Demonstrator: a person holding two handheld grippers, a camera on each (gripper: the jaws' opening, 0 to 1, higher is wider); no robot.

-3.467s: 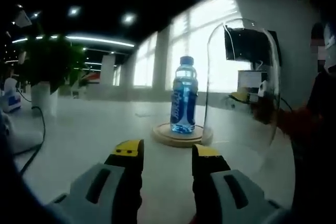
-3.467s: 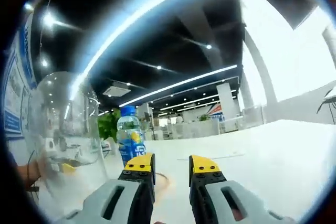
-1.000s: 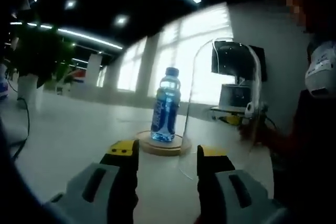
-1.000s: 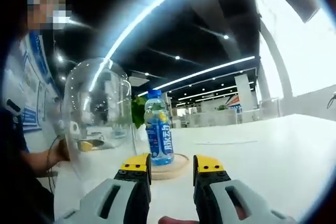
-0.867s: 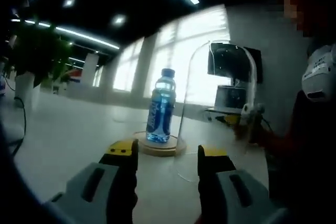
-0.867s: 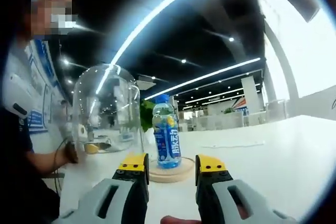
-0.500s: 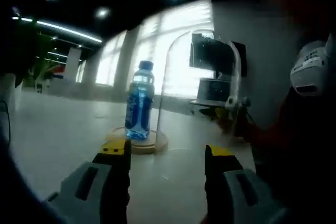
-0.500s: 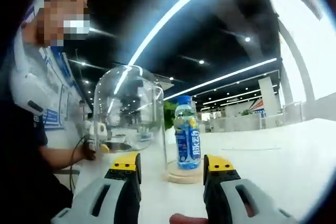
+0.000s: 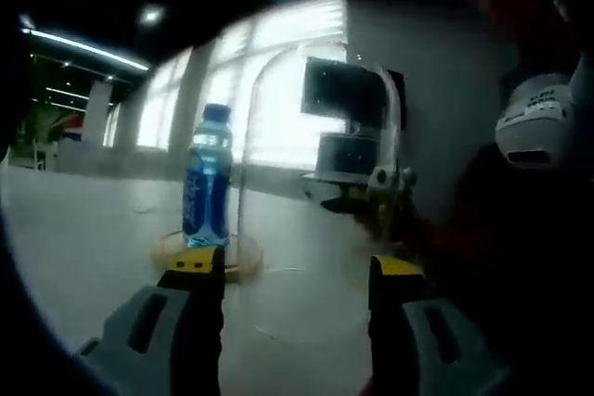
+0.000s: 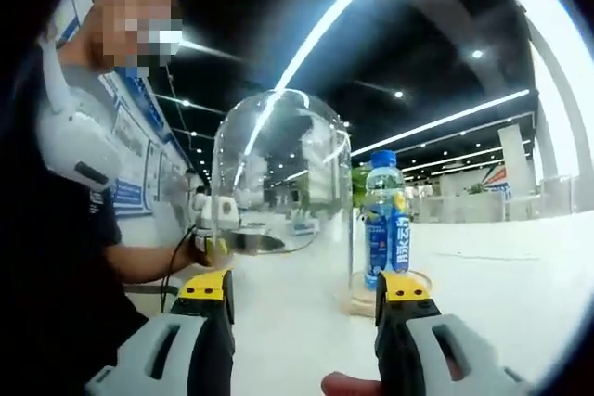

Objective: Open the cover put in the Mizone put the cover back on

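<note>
Bracketing the glass cover (image 10: pixel 283 197) with both grippers' jaws wide open, empty, ready to lift it onto the Mizone (image 10: pixel 387 232) beside it.

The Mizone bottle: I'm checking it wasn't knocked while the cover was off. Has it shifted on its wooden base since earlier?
No. The Mizone bottle stands upright on the wooden base as before; its drift across the view comes from the camera moving.
</note>
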